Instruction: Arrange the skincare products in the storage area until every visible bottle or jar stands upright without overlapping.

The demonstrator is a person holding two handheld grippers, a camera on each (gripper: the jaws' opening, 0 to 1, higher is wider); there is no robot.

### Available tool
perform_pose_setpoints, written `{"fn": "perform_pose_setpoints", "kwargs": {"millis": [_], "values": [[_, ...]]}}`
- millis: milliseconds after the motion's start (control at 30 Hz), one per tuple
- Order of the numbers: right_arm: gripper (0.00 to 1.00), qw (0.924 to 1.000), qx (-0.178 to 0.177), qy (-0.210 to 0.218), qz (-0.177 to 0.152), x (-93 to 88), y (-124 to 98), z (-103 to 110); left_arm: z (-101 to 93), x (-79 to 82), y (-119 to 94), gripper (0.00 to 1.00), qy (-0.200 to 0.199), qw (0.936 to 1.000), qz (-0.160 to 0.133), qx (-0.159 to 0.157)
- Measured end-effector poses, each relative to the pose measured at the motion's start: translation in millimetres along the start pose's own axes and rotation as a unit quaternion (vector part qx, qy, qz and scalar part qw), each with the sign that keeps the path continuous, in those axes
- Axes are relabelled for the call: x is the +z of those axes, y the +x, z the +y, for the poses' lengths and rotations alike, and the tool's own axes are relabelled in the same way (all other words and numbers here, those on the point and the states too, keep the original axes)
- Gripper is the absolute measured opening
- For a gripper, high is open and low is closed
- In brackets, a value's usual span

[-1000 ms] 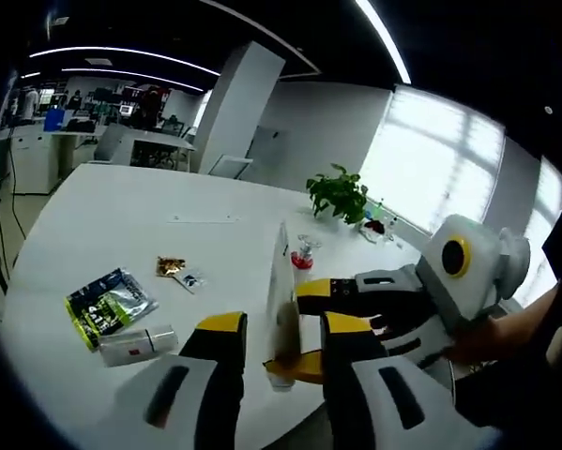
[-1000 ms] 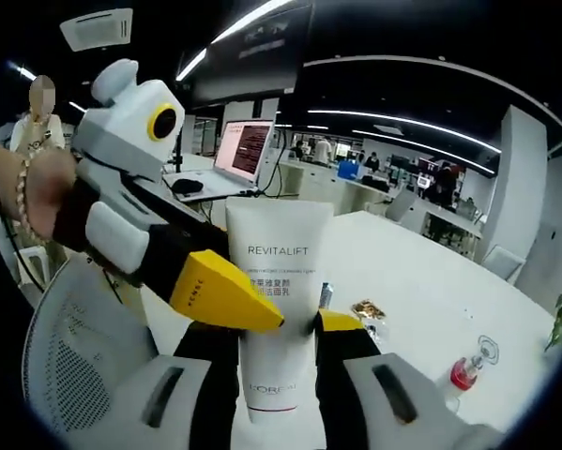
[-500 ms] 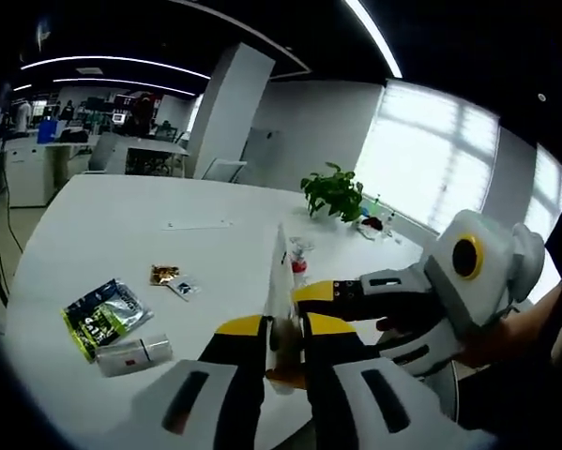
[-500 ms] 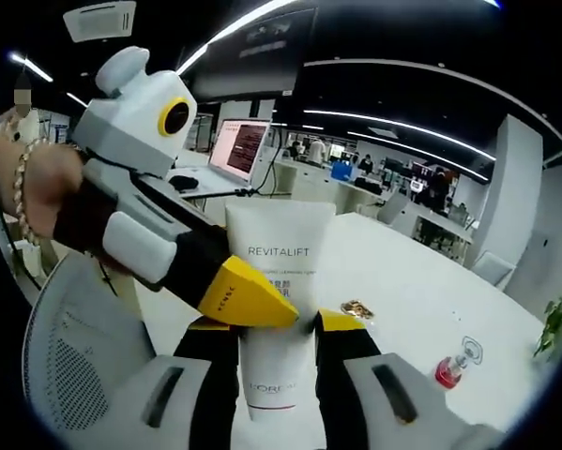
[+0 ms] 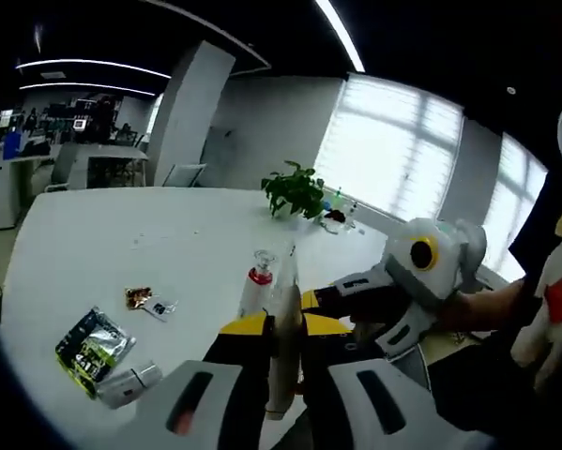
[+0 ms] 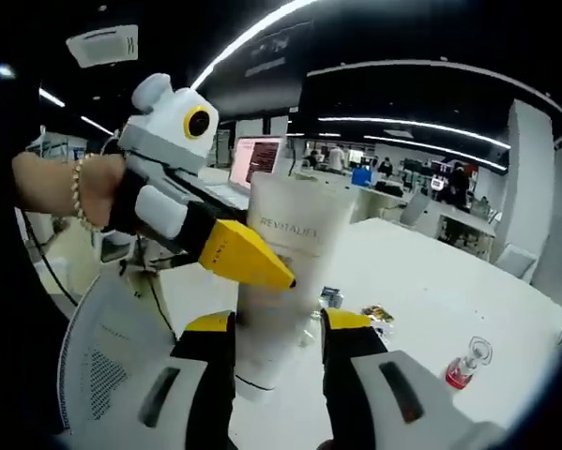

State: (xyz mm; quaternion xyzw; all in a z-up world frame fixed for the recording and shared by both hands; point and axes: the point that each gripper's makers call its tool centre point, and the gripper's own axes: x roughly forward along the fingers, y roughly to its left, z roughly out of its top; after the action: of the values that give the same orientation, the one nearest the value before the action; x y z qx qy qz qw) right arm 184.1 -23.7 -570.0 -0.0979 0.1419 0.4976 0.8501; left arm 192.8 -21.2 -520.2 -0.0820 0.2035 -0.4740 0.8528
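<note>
A white REVITALIFT tube [image 6: 285,272] is held up in the air above a white table [image 5: 102,234]. In the left gripper view the tube [image 5: 282,337] shows edge-on, and my left gripper [image 5: 282,326] is shut on it. The left gripper's yellow finger [image 6: 245,255] lies across the tube's front. My right gripper [image 6: 279,323] stands open, its jaws loosely either side of the tube's lower end, with a small gap on the right. It also enters the left gripper view as the right gripper [image 5: 320,302]. The tube leans left.
On the table stand a small red-capped bottle [image 5: 255,286], a green sachet [image 5: 91,342], a white bottle lying down [image 5: 130,382], small sachets [image 5: 144,300] and a plant [image 5: 295,192]. A mesh chair [image 6: 112,366] and a laptop [image 6: 266,159] are behind the left gripper.
The left gripper's jaws closed from wide apart onto the tube. The right gripper's jaws spread slightly and the tube now leans between them. Both views have swung.
</note>
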Motion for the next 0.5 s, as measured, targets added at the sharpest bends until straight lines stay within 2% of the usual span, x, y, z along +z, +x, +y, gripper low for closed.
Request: {"fn": "perform_pose_setpoints", "kwargs": {"millis": [33,100,133,167,233,300,367,400,433,467,500], "values": [[0.43,0.9999,0.005,-0.003,-0.015,3.1,-3,-5,-3.3,3.3,0,0.05,-0.001,0.9999,-0.004,-0.011],[0.44,0.9986,0.044,0.004,-0.03,7.2,-9,-1,-11.1,7.3,-1,0.05,-0.002,0.9994,-0.004,-0.035],[0.44,0.9982,0.048,0.006,-0.036,9.3,-10,0,-13.9,8.4,-1,0.05,0.004,0.9991,-0.003,-0.042],[0.42,0.9965,0.067,0.007,-0.05,15.7,-13,2,-19.4,10.5,-1,0.05,0.012,0.9984,-0.001,-0.055],[0.38,0.9907,0.114,0.039,-0.064,21.4,-18,13,-29.1,13.0,-1,0.05,0.022,0.9967,0.003,-0.078],[0.35,0.9834,0.154,0.048,-0.084,28.2,-24,20,-35.5,15.7,0,0.05,0.028,0.9952,0.001,-0.094],[0.3,0.9781,0.173,0.06,-0.099,34.5,-27,23,-45.9,19.0,1,0.05,0.032,0.992,-0.001,-0.122],[0.25,0.9715,0.201,0.077,-0.099,35.4,-31,28,-49.9,22.5,2,0.05,0.036,0.991,-0.005,-0.128],[0.25,0.975,0.185,0.071,-0.101,35.3,-30,22,-53.6,23.8,1,0.05,0.036,0.9896,-0.006,-0.139],[0.24,0.9712,0.192,0.09,-0.108,38.7,-33,24,-55.4,26.4,2,0.05,0.041,0.9889,-0.007,-0.143],[0.23,0.9711,0.194,0.086,-0.11,39.9,-34,24,-55.5,27.6,2,0.06,0.042,0.9889,-0.008,-0.142]]}}
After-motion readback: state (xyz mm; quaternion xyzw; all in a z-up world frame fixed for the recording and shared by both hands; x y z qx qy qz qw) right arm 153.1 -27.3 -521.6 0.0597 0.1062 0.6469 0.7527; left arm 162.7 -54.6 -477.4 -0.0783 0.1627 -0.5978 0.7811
